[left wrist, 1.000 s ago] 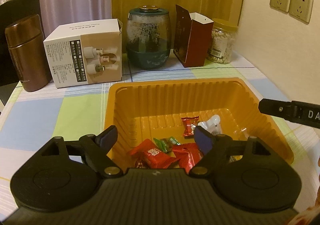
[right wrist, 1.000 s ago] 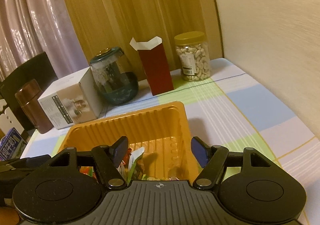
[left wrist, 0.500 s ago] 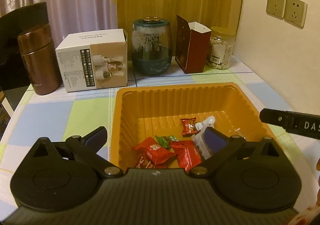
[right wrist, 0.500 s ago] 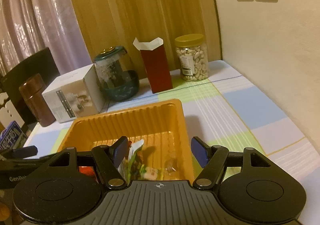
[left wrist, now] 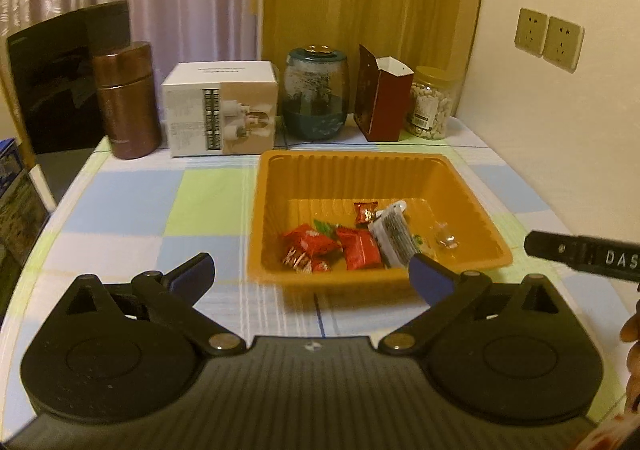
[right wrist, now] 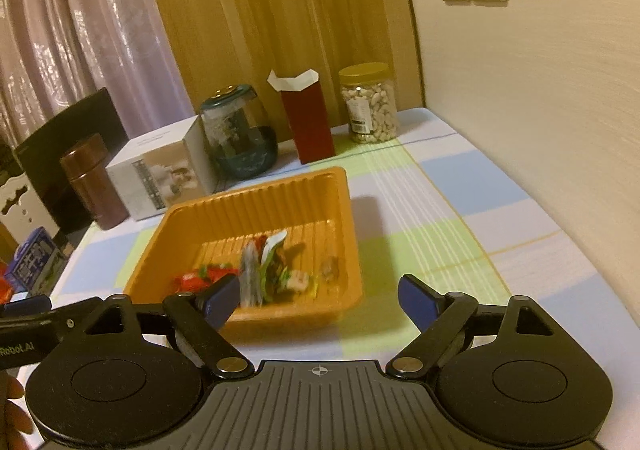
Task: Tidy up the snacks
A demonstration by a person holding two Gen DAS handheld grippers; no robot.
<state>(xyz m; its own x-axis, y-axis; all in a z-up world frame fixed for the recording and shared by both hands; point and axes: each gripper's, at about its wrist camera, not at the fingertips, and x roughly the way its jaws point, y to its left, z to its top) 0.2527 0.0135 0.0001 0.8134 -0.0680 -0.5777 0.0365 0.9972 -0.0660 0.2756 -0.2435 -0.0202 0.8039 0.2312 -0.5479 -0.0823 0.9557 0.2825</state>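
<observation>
Where motion blurs them, snack packets (right wrist: 260, 270) in orange tray (right wrist: 256, 206), indistinct.

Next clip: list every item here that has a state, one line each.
Left tool: open, nothing between its fingers.
Right tool: jaws opening, nothing between them.
Orange tray: upright, holding wrapped snacks.
Red carton: upright, top flaps open.
Nut jar: lid on, nearly full.
Brown flask: upright, capped.
White box: closed.
</observation>
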